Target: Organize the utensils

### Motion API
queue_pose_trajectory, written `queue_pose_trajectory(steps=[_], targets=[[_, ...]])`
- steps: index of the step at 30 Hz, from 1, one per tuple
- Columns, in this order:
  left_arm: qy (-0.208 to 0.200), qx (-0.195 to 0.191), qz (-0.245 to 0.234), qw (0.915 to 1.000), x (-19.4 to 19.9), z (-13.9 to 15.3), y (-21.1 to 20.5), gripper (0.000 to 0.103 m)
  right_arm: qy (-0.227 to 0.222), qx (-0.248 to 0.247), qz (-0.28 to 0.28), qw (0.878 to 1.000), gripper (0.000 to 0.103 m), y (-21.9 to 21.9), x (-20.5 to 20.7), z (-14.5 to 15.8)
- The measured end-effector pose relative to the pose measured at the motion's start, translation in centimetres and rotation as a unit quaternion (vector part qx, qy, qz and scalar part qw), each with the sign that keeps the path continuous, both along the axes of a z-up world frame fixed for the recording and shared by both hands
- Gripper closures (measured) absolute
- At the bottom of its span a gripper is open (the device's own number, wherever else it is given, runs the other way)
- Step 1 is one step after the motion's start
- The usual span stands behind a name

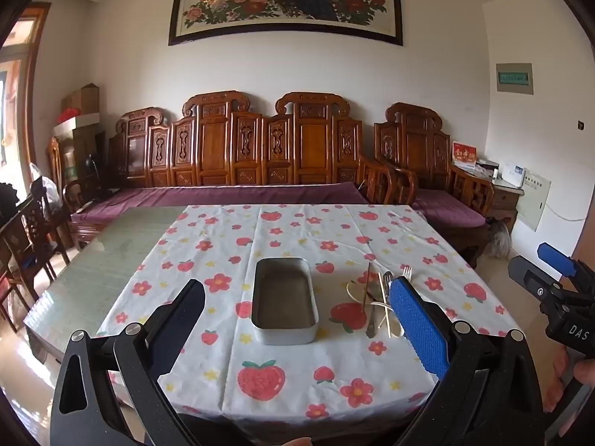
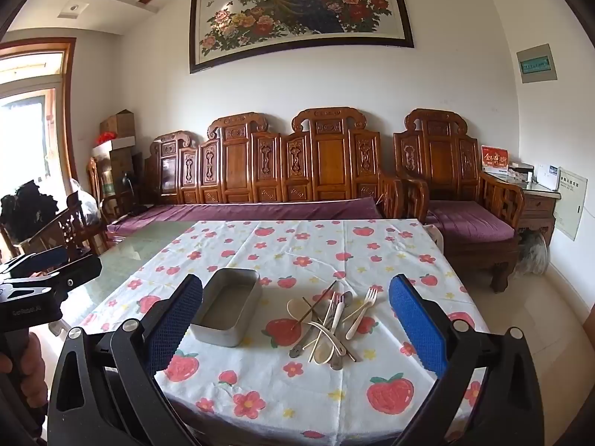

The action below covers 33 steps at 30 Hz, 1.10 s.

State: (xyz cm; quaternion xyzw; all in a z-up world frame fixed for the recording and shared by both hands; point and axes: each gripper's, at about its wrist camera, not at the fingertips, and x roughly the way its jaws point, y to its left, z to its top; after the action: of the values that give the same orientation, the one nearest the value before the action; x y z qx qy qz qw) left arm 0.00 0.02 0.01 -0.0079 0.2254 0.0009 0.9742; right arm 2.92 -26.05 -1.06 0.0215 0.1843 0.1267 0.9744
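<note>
An empty metal tin [image 2: 227, 310] sits on a strawberry-print tablecloth [image 2: 297, 390] with a jumbled pile of utensils [image 2: 329, 321] just to its right, while the left gripper [image 1: 297, 330] and right gripper [image 2: 297, 330] hover above, jaws spread wide, gripping nothing.

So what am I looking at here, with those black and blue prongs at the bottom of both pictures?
Those are no robot's: a person holds a hand-held gripper in each hand, each with a camera looking along its two fingers. One picture is from the left hand-held gripper, the other from the right hand-held gripper. Both are open and hold nothing. On the flowered tablecloth sit an empty metal tin and, to its right, a loose pile of utensils: forks, spoons, chopsticks.
</note>
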Motion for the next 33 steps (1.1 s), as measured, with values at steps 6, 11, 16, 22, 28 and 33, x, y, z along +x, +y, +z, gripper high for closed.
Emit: queue_pose_trajectory(steps=[6, 11, 16, 22, 28, 33], targets=[[-0.002, -0.002, 0.001, 1.0, 0.01, 0.0, 0.09, 0.006, 0.0, 0.0, 0.0, 1.0, 0.002, 0.04, -0.06, 0.06], [-0.002, -0.002, -0.001, 1.0, 0.04, -0.01, 0.0, 0.006, 0.0, -0.001, 0.0, 1.0, 0.002, 0.09, -0.09, 0.06], [-0.004, -0.002, 0.0, 1.0, 0.0, 0.02, 0.03, 0.006, -0.001, -0.001, 0.001, 1.0, 0.002, 0.12, -0.18, 0.08], [-0.004, -0.003, 0.0, 1.0, 0.02, 0.04, 0.03, 0.006, -0.002, -0.002, 0.0, 1.0, 0.002, 0.14, -0.2, 0.07], [-0.005, -0.004, 0.0, 1.0, -0.02, 0.04, 0.05, 0.006, -0.002, -0.002, 0.001, 1.0, 0.002, 0.16, -0.22, 0.06], [-0.006, -0.004, 0.0, 1.0, -0.04, 0.04, 0.07, 0.006, -0.002, -0.001, 0.001, 1.0, 0.002, 0.13, -0.24, 0.07]])
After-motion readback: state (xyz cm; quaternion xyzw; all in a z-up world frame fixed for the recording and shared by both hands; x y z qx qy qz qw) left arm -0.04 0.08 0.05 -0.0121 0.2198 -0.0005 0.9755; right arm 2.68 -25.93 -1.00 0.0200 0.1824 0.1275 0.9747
